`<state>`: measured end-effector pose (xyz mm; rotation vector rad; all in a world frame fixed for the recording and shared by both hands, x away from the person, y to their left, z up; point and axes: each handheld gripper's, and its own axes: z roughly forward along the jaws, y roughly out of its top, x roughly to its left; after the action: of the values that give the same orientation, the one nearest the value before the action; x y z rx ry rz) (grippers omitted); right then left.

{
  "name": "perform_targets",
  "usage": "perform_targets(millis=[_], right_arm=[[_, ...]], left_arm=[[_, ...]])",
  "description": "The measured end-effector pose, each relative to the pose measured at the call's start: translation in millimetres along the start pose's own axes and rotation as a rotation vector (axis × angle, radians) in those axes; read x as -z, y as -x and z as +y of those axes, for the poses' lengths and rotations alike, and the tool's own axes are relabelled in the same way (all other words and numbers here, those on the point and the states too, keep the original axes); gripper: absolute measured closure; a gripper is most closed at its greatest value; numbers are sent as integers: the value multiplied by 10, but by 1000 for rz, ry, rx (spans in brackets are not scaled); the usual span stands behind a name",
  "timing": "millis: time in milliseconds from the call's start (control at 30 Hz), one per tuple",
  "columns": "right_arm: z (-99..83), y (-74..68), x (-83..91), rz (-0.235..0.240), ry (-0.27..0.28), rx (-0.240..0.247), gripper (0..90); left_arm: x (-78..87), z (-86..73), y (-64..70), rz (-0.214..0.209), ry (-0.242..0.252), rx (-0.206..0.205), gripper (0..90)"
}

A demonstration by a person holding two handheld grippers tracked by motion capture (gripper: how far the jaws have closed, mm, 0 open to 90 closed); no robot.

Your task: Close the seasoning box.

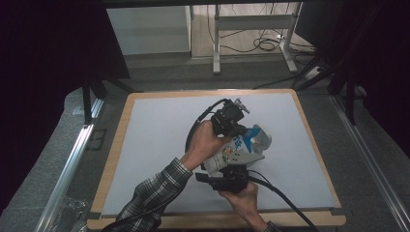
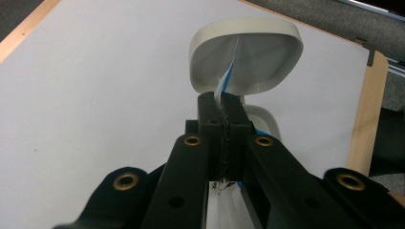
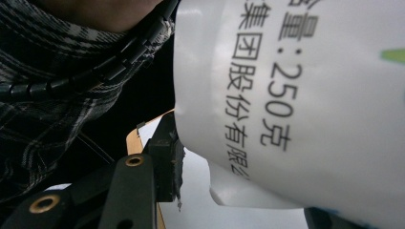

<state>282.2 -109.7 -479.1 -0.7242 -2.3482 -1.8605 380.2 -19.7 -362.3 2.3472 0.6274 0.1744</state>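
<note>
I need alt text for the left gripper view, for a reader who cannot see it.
The left tool, jaws shut, pinches a thin white and blue strip that runs into the open mouth of a white pouch. Below lies a white table with a wooden edge.

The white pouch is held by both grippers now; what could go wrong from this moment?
1. The left gripper pinches only a thin edge of the white pouch, just below its open mouth; that edge might slip out or tear.
2. The pouch is held above the table, mouth open and tilted sideways. If anything is inside, it might spill.
</note>
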Motion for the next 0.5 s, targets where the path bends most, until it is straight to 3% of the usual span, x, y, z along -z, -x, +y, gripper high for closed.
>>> perform_targets(millis=[500], right_arm=[[5,2,-4,3,3,-5,537]], left_arm=[[-1,9,0,0,-6,-4,897]])
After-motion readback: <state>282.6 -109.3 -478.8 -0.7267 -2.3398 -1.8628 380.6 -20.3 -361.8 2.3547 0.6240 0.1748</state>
